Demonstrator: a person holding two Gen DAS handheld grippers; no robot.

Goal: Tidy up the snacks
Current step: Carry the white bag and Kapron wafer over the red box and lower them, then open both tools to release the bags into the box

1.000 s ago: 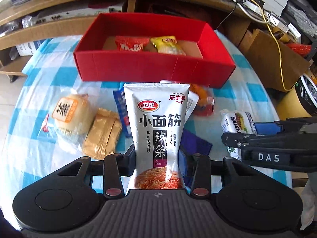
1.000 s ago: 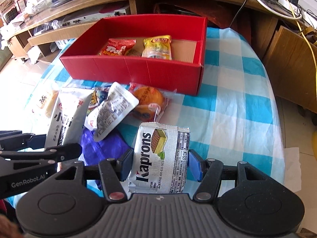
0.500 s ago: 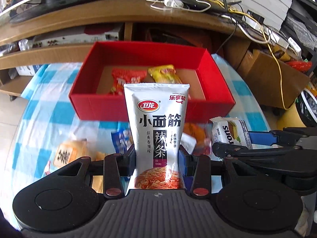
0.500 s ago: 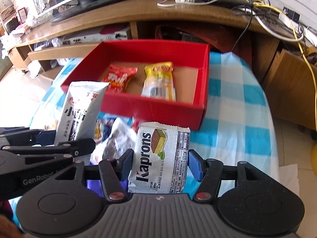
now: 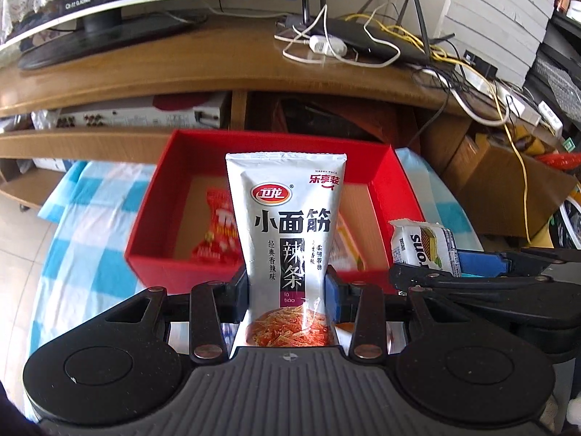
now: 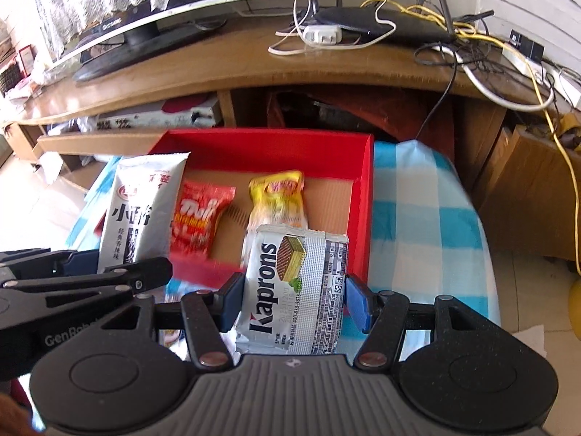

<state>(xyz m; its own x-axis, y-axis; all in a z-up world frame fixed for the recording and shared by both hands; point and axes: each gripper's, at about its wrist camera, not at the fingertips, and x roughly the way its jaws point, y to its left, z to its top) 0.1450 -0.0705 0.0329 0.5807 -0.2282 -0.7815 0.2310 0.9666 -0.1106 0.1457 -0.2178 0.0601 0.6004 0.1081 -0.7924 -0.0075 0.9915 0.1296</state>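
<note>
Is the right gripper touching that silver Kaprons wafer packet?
Touching. In the right wrist view, the right gripper pinches the silver Kaprons wafer packet from both sides.

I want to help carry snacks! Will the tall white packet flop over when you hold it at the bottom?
Probably not: the white packet stands straight above the left gripper. It looks thin and likely light. Its shiny film may be slippery.

Both cams sit right behind their own fingers, tilted down and forward at the red box (image 5: 145, 232) (image 6: 365, 196), pretty close. The wooden desk (image 5: 218, 69) (image 6: 254, 65) fills the background in both, and each view catches the other gripper at its side edge.
</note>
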